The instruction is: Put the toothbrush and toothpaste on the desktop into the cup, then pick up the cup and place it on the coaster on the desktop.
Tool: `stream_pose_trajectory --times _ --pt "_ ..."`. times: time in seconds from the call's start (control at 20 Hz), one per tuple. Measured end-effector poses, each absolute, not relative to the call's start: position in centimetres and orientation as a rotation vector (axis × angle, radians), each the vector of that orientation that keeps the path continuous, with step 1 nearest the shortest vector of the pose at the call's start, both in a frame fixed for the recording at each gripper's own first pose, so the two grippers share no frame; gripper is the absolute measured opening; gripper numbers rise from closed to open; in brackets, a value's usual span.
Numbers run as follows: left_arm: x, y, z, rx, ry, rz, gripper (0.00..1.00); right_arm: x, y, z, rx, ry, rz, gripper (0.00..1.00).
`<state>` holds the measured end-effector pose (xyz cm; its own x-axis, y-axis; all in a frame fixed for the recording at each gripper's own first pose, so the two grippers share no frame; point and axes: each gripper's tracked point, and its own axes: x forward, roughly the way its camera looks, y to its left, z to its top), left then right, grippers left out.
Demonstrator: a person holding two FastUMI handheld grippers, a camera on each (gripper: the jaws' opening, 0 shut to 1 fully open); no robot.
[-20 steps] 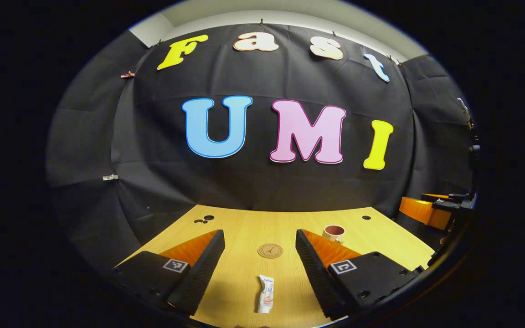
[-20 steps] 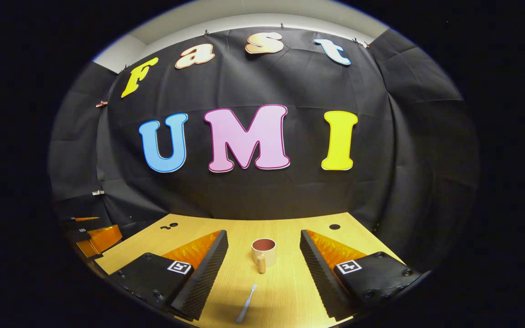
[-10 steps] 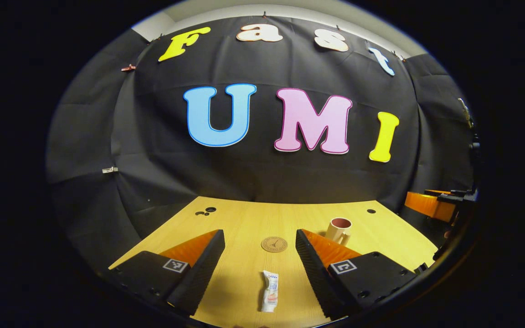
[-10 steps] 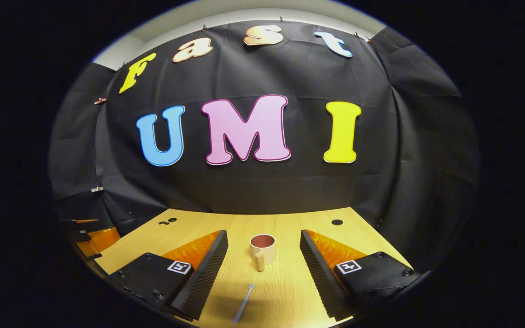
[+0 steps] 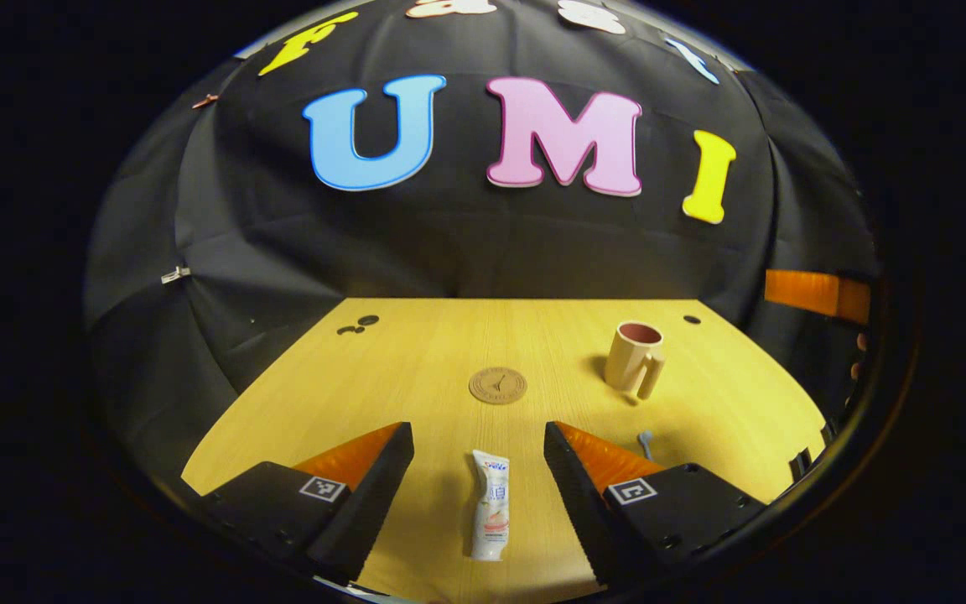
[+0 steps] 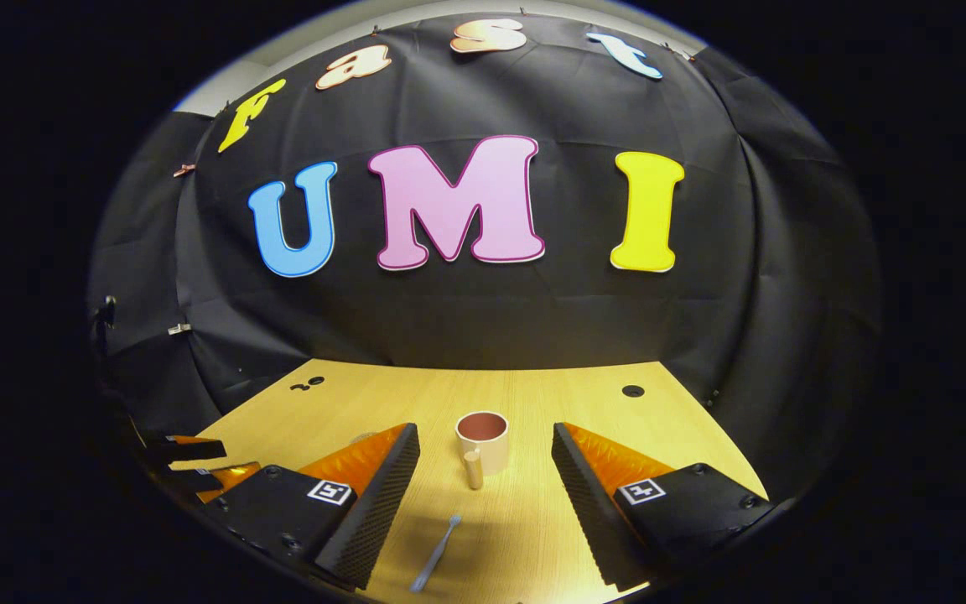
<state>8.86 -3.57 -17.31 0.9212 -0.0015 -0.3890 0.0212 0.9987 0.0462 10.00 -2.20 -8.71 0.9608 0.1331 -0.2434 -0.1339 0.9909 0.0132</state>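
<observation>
1. Left claw: fingers spread wide, gripping nothing, hovering above the tabletop. The toothpaste lies flat on the wood in the gap between the two fingers, touching neither, with its long axis running away from the claw toward the coaster.
2. Coaster taken as landmark: a round brown disc lying flat near the middle of the tabletop, nothing on it. The toothpaste sits on the near side of it, apart from it.
3. Cup stands upright to the right of the coaster, well apart from it, with its handle turned toward the near edge. The inside looks reddish-brown; I cannot see anything standing in it.
4. Toothbrush: in the left gripper view only one end shows, right of the coaster and nearer than the cup, the rest hidden behind the claw's right finger.
5. Right claw: fingers also spread wide, gripping nothing. In the right gripper view the cup stands between and beyond its fingertips, handle facing the claw.
6. The toothbrush lies flat on the tabletop nearer than the cup, slightly slanted, between the right claw's fingers and touching neither.
7. The other gripper's edge shows low at the left of the right gripper view, beside the tabletop.
</observation>
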Motion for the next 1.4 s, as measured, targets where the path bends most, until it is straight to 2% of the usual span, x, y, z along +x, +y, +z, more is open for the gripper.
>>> stream_pose_trajectory --times 0.55,0.75,0.9,0.95,1.0,1.05,1.1,1.25,1.3,1.35,1.4 --pt "10.6 -3.8 -29.1 0.107 0.718 -0.018 0.96 12.5 -3.2 -14.5 -0.006 0.432 0.169 0.98" --pt "10.5 -3.2 -30.8 0.090 0.766 0.000 0.95 12.4 -2.2 -16.0 0.025 0.491 0.204 0.97" --pt "10.5 -3.3 -31.4 0.016 0.791 0.008 0.89 11.6 -1.3 -17.8 0.037 0.538 0.228 0.98" --pt "10.6 -3.0 -31.7 0.017 0.794 0.010 0.80 11.2 -1.1 -18.5 0.045 0.562 0.230 0.98" --pt "10.5 -2.9 -31.6 0.019 0.797 0.008 0.79 10.9 -0.9 -19.2 0.053 0.587 0.230 0.98" --pt "10.6 -2.9 -31.5 0.015 0.796 0.012 0.71 10.5 -0.7 -19.9 0.051 0.609 0.229 0.98" --pt "10.9 -2.8 -31.5 -0.004 0.799 0.026 0.41 9.9 -0.7 -20.6 0.042 0.634 0.222 0.99" --pt "11.0 -2.7 -31.5 0.026 0.843 0.003 0.34 7.7 0.2 -23.6 0.049 0.736 0.206 0.99" --pt "11.0 -2.7 -31.4 0.032 0.860 -0.011 0.24 6.7 0.3 -25.0 0.041 0.798 0.190 0.99" --pt "10.9 -2.7 -31.4 0.028 0.867 -0.018 0.28 5.9 0.5 -25.9 0.036 0.841 0.173 0.99" --pt "10.8 -2.7 -31.0 0.013 0.862 -0.028 0.26 5.7 0.7 -26.9 0.033 0.875 0.150 0.99"
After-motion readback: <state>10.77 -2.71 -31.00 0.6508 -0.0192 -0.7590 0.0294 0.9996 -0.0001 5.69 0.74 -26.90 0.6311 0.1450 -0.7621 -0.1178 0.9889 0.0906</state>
